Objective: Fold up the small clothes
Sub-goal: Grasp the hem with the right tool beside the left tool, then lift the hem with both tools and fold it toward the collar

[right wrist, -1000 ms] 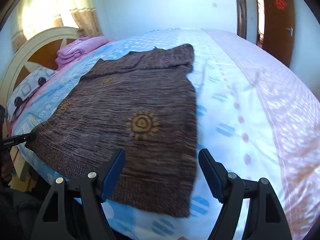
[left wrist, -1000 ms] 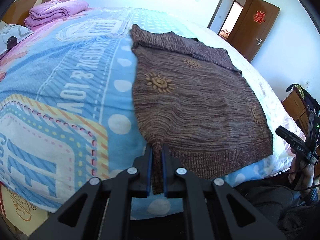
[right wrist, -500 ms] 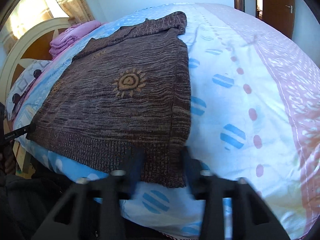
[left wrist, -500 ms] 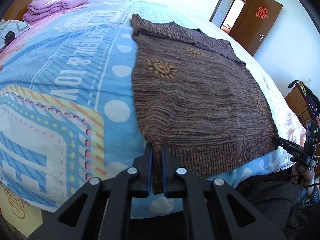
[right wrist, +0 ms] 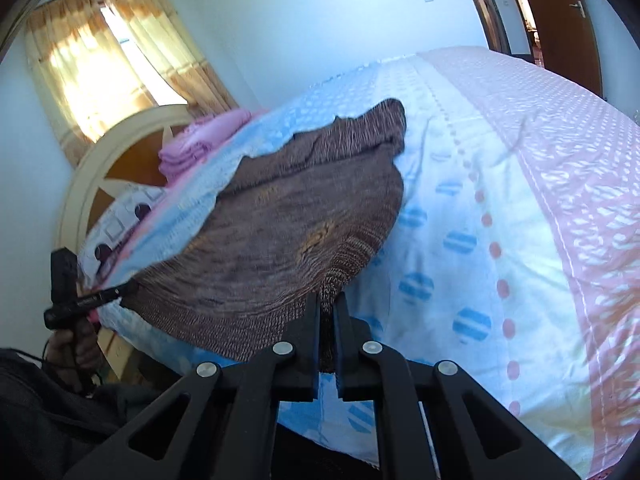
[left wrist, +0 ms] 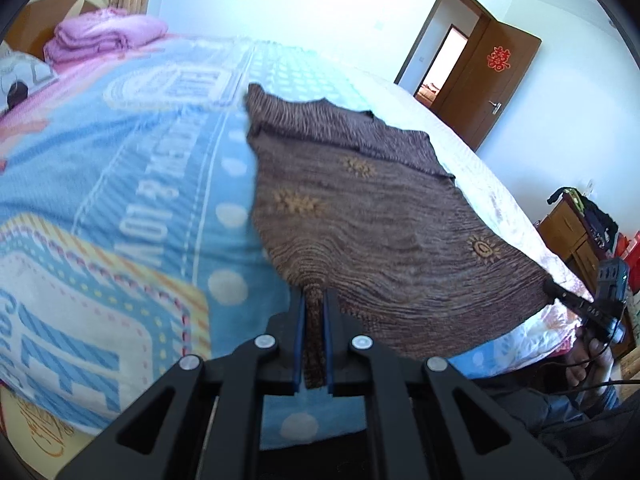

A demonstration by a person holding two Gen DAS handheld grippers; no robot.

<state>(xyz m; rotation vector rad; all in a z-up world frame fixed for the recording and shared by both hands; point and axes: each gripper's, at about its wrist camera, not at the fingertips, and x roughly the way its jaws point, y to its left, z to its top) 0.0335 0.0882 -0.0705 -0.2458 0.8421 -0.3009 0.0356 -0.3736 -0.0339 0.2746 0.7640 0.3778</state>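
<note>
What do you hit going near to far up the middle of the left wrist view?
Left tongs shut on the sweater hem → brown sweater spread on the bed → blue patterned bedsheet → pale wall.

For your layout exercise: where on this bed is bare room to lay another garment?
Free: the pink-and-white strip of bedspread between the brown sweater and the door side, and the blue printed stretch between the sweater and the pillow. Crowded: the near edge, where left gripper and right gripper pinch the hem.
</note>
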